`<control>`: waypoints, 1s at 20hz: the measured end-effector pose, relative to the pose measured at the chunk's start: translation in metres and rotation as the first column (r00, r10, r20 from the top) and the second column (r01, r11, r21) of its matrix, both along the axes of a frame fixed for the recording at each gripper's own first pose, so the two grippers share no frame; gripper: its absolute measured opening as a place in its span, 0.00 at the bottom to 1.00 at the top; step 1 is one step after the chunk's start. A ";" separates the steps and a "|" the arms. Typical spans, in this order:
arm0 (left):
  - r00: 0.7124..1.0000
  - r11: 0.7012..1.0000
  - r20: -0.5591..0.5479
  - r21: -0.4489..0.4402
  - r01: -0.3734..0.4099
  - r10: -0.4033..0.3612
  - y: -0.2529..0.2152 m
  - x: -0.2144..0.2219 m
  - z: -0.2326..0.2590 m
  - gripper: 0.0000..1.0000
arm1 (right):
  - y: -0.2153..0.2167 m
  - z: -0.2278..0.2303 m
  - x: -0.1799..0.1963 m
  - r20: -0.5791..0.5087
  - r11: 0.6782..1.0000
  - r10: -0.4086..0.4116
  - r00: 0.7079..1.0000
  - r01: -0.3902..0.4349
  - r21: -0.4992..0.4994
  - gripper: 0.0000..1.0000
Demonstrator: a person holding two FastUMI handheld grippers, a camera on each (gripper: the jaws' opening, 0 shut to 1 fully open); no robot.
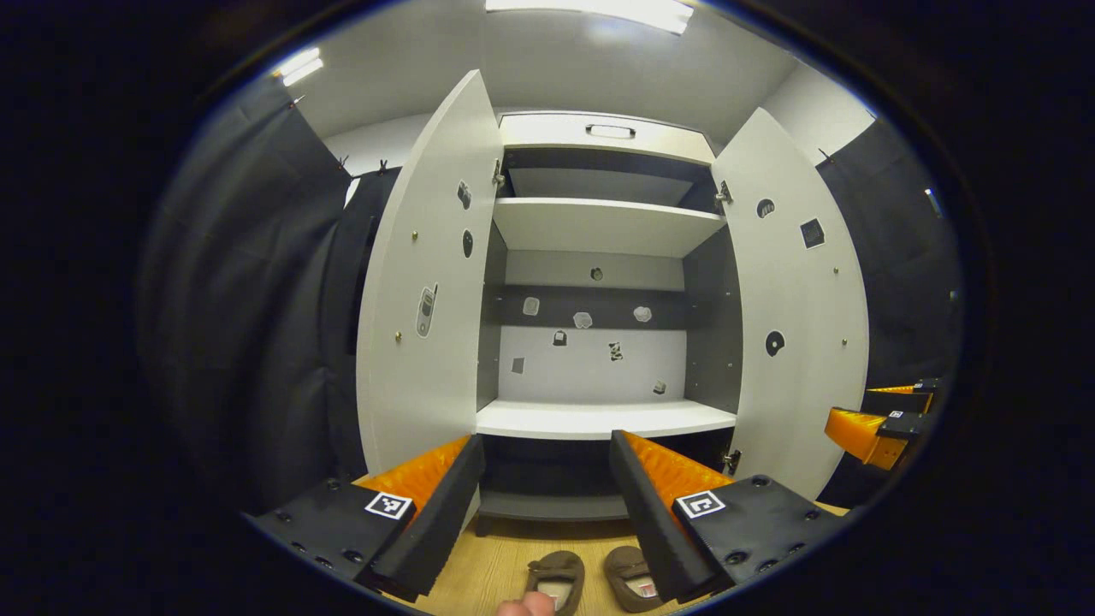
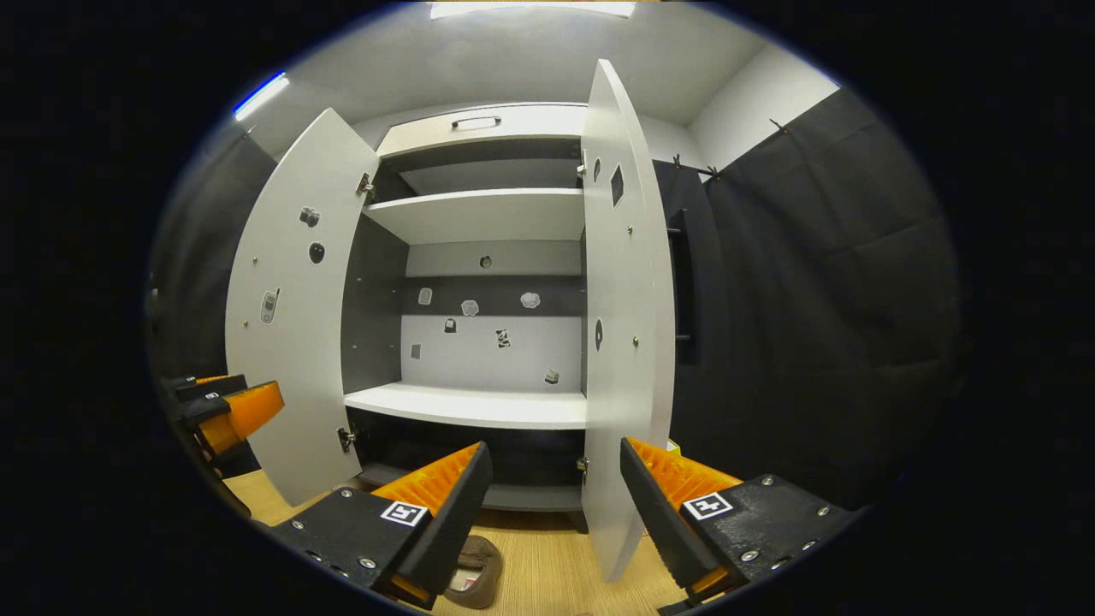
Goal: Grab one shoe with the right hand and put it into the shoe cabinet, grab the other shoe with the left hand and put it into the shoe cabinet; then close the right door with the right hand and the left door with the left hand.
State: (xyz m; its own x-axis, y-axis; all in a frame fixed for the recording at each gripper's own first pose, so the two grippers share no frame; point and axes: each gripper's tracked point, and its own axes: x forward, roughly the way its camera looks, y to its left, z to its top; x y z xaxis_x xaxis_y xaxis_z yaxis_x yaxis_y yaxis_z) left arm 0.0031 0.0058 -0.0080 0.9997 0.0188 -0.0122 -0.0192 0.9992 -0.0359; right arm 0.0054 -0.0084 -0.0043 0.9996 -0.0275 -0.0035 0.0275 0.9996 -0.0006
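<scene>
Two brown shoes lie side by side on the wooden floor in front of the cabinet, one (image 1: 556, 577) left of the other (image 1: 631, 577). My left gripper (image 1: 546, 442) hangs open above them, nothing between its orange-and-black fingers. The white shoe cabinet stands with its left door (image 1: 423, 291) and right door (image 1: 800, 308) swung wide; its middle shelf (image 1: 599, 419) is bare. My right gripper (image 2: 556, 449) is open too, facing the cabinet from the right, with one shoe (image 2: 475, 569) low between its fingers. The right door (image 2: 620, 325) stands edge-on just ahead of it.
Black cloth walls close in on both sides. An upper shelf (image 1: 599, 224) and a top drawer with a handle (image 1: 610, 131) sit above. The right gripper (image 1: 881, 423) shows at the far right, the left gripper (image 2: 227, 411) at the far left. A fingertip (image 1: 526, 606) pokes in at the bottom.
</scene>
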 end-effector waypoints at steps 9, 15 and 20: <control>1.000 1.000 0.007 0.003 -0.018 0.018 0.005 0.004 -0.002 0.96 | 0.005 -0.008 0.002 -0.012 1.000 0.004 1.000 -0.003 0.003 0.93; 1.000 1.000 0.017 0.018 -0.012 0.011 0.003 0.003 0.001 0.96 | 0.006 -0.011 0.012 -0.009 1.000 0.010 1.000 -0.010 -0.019 0.93; 1.000 1.000 0.020 0.018 -0.023 0.023 0.005 0.002 0.001 0.96 | 0.018 -0.048 0.026 -0.071 0.998 0.041 0.997 -0.044 -0.046 0.93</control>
